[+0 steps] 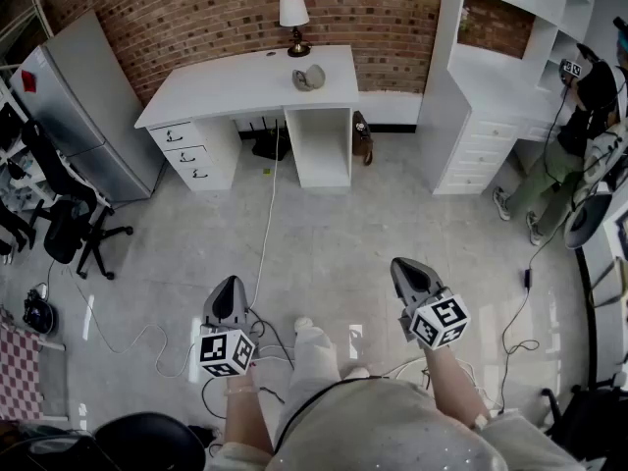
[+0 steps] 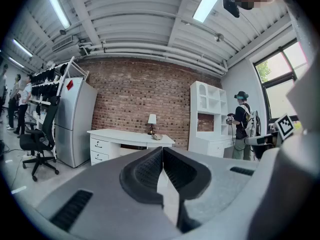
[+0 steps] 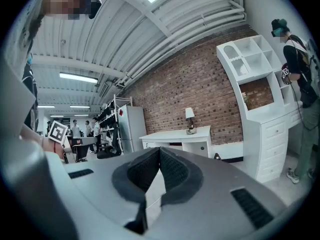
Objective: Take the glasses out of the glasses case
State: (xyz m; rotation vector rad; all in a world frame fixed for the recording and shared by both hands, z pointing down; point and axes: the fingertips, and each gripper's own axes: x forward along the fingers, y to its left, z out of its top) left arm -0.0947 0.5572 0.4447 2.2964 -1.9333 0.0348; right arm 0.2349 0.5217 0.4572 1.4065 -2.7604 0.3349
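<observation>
A grey glasses case (image 1: 308,78) lies on the white desk (image 1: 226,84) far ahead, beside a small lamp (image 1: 293,20). The case also shows small on the desk in the left gripper view (image 2: 157,137) and the right gripper view (image 3: 191,131). My left gripper (image 1: 228,290) is held over the floor at lower left, jaws shut with nothing between them (image 2: 162,150). My right gripper (image 1: 405,268) is at lower right, also shut and empty (image 3: 159,150). Both point nearly level toward the desk, well short of it. No glasses can be seen.
A grey fridge (image 1: 74,116) and black office chairs (image 1: 69,226) stand at left. White shelving with drawers (image 1: 496,86) stands at right, where a person (image 1: 569,145) stands with a device. Cables (image 1: 263,243) trail across the tiled floor between me and the desk.
</observation>
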